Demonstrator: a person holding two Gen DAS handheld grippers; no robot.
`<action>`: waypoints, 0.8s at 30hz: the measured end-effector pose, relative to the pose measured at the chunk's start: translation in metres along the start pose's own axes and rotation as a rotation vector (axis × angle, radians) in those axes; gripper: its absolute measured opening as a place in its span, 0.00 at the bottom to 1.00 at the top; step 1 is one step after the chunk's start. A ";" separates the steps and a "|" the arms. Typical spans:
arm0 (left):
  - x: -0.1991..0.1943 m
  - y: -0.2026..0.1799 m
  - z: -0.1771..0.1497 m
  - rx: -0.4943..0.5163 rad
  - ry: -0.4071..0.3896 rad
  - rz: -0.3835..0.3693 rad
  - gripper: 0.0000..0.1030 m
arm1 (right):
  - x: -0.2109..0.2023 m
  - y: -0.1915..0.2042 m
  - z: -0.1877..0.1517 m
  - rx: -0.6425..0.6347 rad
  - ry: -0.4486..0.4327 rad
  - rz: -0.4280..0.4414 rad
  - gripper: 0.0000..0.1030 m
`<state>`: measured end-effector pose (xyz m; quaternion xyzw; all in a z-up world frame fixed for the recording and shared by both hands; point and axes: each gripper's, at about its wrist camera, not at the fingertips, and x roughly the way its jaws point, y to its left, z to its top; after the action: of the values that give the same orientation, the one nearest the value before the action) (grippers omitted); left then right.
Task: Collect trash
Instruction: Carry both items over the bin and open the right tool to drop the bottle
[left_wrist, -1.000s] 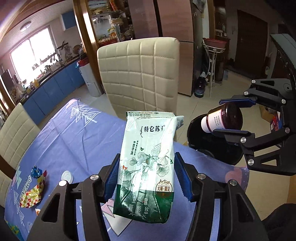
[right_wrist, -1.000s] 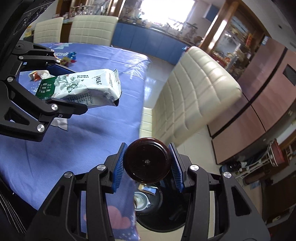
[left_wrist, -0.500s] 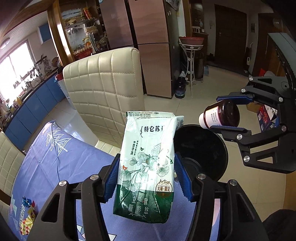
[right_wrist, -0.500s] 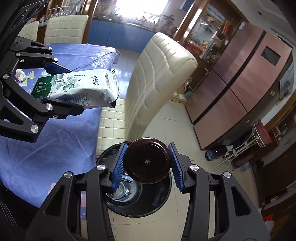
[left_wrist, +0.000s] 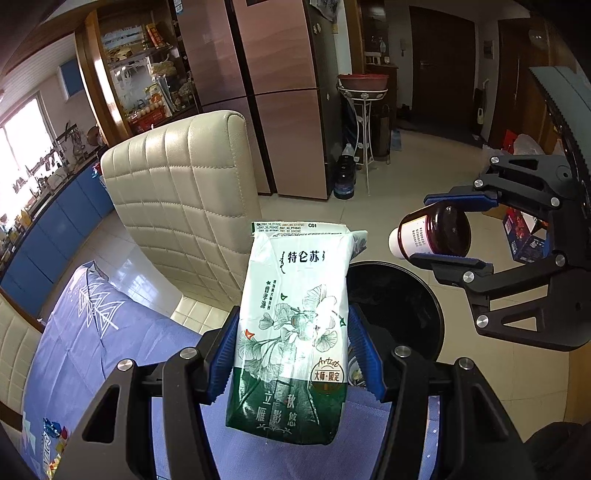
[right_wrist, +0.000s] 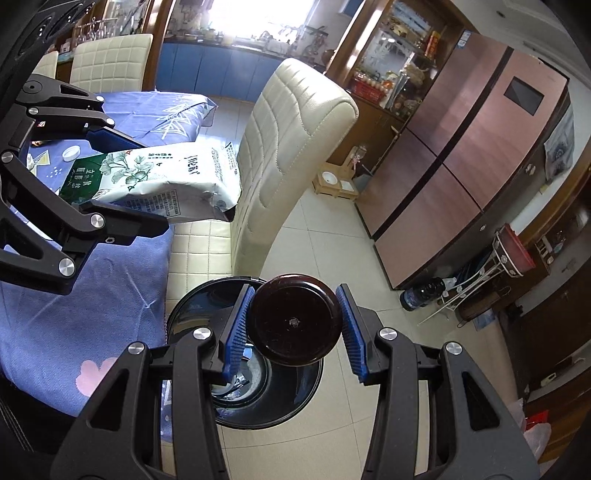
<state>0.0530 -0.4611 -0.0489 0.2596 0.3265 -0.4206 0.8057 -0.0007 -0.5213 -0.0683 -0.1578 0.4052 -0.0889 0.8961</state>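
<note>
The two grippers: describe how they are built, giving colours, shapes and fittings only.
Both the left gripper and the right gripper are matte black, made of angular linkage bars with triangular cut-outs, joined by round silver bolts. Each finger carries a ribbed blue pad. No cables or sleeves show.

Below both grippers the bin (right_wrist: 192, 306) gapes open — clear drop; the chair (right_wrist: 291, 147) stands ahead-left, the table (right_wrist: 74, 295) edge crowds its left.
</note>
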 end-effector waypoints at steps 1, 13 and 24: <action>0.000 -0.001 0.001 0.002 0.000 -0.001 0.53 | 0.000 0.000 0.000 0.002 0.001 0.000 0.45; 0.002 0.002 0.000 0.003 0.003 -0.004 0.53 | 0.003 -0.001 0.000 0.006 0.009 -0.007 0.45; 0.003 0.004 -0.001 -0.001 0.005 -0.004 0.53 | 0.003 -0.005 0.001 0.001 -0.008 -0.044 0.70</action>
<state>0.0577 -0.4596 -0.0511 0.2595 0.3291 -0.4212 0.8043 0.0018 -0.5260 -0.0676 -0.1664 0.3978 -0.1082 0.8957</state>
